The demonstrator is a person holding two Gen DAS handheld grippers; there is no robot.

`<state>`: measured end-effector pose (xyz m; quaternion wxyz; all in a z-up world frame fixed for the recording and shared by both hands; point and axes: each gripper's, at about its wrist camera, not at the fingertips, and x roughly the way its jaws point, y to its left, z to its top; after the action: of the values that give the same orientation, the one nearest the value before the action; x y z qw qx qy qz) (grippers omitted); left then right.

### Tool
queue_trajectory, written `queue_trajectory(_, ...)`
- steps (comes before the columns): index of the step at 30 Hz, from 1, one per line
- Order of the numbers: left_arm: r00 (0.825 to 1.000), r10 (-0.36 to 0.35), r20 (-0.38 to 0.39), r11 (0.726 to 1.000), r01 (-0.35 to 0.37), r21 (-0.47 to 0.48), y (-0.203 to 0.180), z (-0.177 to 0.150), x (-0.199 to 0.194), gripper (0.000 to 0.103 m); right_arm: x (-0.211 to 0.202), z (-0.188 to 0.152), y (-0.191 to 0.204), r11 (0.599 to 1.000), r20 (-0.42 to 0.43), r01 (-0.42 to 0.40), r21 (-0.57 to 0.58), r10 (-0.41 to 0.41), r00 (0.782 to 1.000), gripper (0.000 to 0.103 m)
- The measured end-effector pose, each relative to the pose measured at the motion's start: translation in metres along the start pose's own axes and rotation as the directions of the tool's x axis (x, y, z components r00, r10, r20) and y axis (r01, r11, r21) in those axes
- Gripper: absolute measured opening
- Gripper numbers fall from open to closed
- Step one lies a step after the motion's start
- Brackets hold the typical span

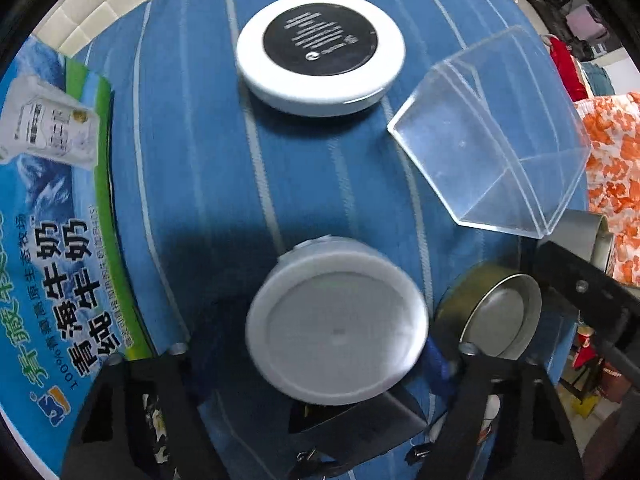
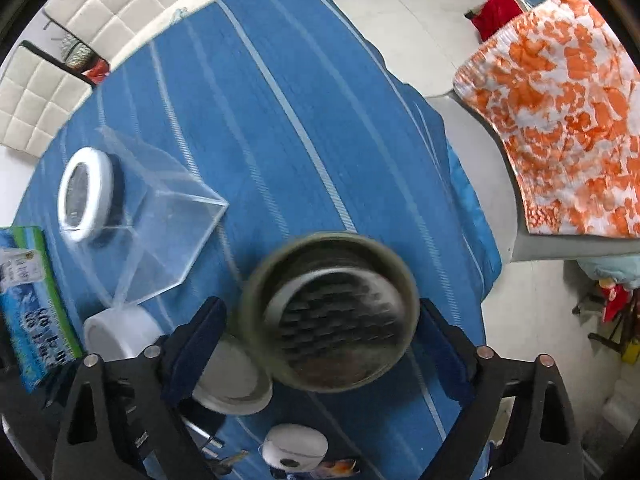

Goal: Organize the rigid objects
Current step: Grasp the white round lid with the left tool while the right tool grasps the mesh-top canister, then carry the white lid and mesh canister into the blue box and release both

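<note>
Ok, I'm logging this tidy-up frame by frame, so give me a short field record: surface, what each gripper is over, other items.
surface: blue striped cloth
left gripper: straddles white round tub, pads not seen pressing
right gripper: straddles olive-rimmed tin, pads not seen pressing
clear box: empty, beside the tubs
flat white disc: black label up
milk carton box: at cloth's edge
</note>
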<state>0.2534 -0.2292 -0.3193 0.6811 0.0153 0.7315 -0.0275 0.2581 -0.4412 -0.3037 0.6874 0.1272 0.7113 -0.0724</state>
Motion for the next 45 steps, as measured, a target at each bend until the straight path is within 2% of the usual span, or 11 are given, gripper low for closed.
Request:
queue_trajectory(3, 1.0, 0.011, 0.024, 1.0, -0.011, 0.01, -0.006, -0.002, -0.003, 0.067, 0.011, 0.003, -0.004, 1.0, -0.027, -0.016, 0.024, 0.016, 1.0, 0.078)
queue_trajectory(5, 0.999, 0.01, 0.033, 1.0, -0.01, 0.006, -0.009, 0.0, -0.004, 0.065, 0.011, 0.003, -0.001, 0.999, -0.015, 0.034, 0.009, -0.034, 0.999, 0.074)
queue_trajectory(9, 0.999, 0.011, 0.046, 1.0, -0.011, 0.008, -0.011, -0.003, -0.01, 0.065, 0.009, 0.002, -0.003, 0.999, -0.001, 0.047, 0.009, -0.047, 0.999, 0.073)
queue_trajectory(10, 0.999, 0.009, 0.046, 1.0, -0.009, 0.008, 0.004, 0.004, -0.01, 0.065, 0.008, 0.002, -0.003, 0.999, -0.001, 0.053, 0.006, -0.053, 0.999, 0.073)
queue_trajectory(14, 0.999, 0.005, 0.047, 1.0, -0.006, 0.008, 0.012, -0.003, -0.021, 0.065, 0.002, -0.005, -0.006, 0.997, 0.008, 0.074, 0.003, -0.074, 0.997, 0.073)
queue_trajectory(21, 0.994, -0.021, 0.109, 1.0, 0.021, 0.0, 0.008, -0.015, -0.064, 0.065, -0.025, -0.02, -0.002, 0.994, 0.063, 0.106, -0.026, -0.104, 0.993, 0.073)
queue_trajectory(27, 0.983, -0.042, 0.18, 0.999, 0.04, 0.016, 0.011, -0.032, -0.108, 0.065, -0.059, -0.034, 0.006, 0.994, 0.12, 0.094, -0.053, -0.087, 0.989, 0.073)
queue_trajectory(31, 0.969, -0.058, 0.239, 0.998, 0.054, 0.022, 0.025, -0.051, -0.143, 0.065, -0.093, -0.051, 0.026, 0.991, 0.177, 0.084, -0.105, -0.064, 0.982, 0.073)
queue_trajectory(36, 0.952, -0.047, 0.302, 0.999, 0.038, 0.035, 0.07, -0.064, -0.17, 0.065, -0.13, -0.083, 0.063, 0.983, 0.237, 0.073, -0.17, -0.031, 0.971, 0.073)
queue_trajectory(45, 0.922, -0.045, 0.384, 0.999, 0.047, 0.003, 0.147, -0.1, -0.218, 0.065, -0.179, -0.148, 0.17, 0.963, 0.307, 0.026, -0.269, 0.06, 0.95, 0.073)
